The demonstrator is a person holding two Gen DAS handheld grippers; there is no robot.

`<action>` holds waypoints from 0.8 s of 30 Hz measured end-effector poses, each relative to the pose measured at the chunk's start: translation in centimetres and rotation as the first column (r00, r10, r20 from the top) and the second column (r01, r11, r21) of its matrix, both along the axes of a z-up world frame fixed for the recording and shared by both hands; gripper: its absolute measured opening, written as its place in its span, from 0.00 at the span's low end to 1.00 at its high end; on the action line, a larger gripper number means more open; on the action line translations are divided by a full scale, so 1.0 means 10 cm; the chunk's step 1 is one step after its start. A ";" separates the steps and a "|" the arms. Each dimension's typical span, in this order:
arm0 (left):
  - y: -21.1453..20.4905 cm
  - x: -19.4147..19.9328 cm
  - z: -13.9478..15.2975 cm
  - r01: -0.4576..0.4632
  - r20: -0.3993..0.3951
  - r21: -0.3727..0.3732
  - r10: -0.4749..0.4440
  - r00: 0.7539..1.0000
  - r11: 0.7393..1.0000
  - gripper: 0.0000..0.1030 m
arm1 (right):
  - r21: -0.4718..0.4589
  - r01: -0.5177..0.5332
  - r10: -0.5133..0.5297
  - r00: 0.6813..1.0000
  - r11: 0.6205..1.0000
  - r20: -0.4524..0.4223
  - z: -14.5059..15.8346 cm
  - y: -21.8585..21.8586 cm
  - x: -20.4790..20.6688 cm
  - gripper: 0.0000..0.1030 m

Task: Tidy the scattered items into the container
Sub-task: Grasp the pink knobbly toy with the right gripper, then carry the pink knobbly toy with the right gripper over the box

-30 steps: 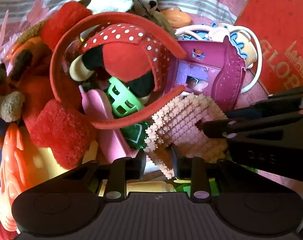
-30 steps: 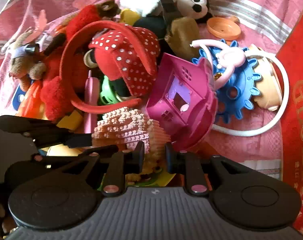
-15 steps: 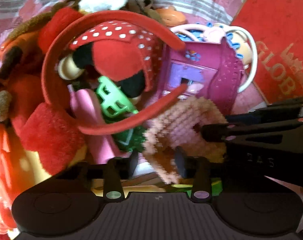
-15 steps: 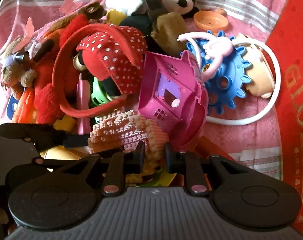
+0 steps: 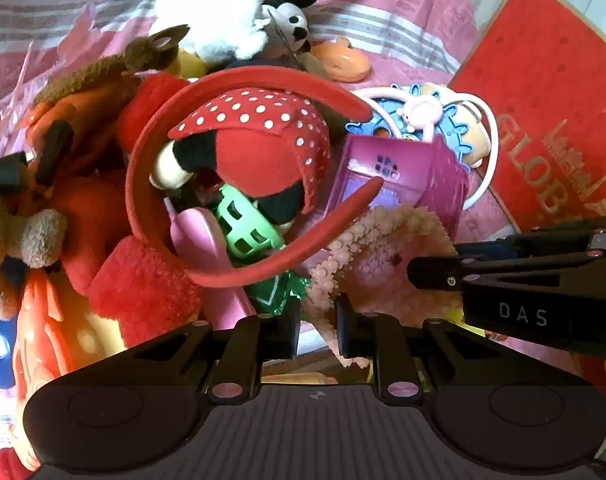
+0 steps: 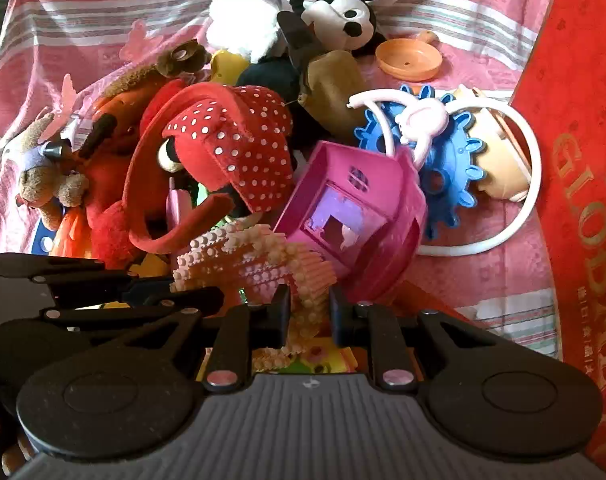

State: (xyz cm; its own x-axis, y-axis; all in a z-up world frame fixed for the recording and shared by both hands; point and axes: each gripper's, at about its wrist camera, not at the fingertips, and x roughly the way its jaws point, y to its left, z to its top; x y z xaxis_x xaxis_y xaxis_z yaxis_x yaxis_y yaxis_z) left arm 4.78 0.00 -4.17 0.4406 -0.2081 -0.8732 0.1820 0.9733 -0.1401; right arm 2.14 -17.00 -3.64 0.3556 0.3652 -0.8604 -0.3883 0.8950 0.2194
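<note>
A pale pink nubby rubber toy [image 5: 387, 256] [image 6: 259, 260] hangs between both grippers above a heap of toys. My left gripper [image 5: 318, 330] is shut on its lower edge. My right gripper [image 6: 309, 314] is shut on its other side and shows from the right in the left wrist view [image 5: 415, 272]. Behind it lie a pink toy house [image 6: 355, 212] [image 5: 403, 180], a red headband [image 5: 239, 168] with a red polka-dot bow [image 6: 239, 148], and a Mickey plush [image 6: 343, 16]. No container can be made out.
A blue gear [image 6: 447, 168], a white ring [image 6: 515, 200] and an orange lid [image 6: 407, 58] lie on the pink striped cloth [image 6: 83, 28]. A red mat [image 6: 583, 160] borders the right. Red and brown plush [image 5: 83, 184] crowd the left.
Both grippers have pulled back and up with the nubby toy, so more of the pile's far side shows. The toy has bent and shifted between them.
</note>
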 end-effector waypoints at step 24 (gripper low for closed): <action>-0.31 -0.22 0.68 0.165 0.121 -0.087 -0.154 0.981 0.982 0.14 | -0.014 0.178 -0.174 0.971 0.984 0.163 0.73 -0.38 -0.42 0.22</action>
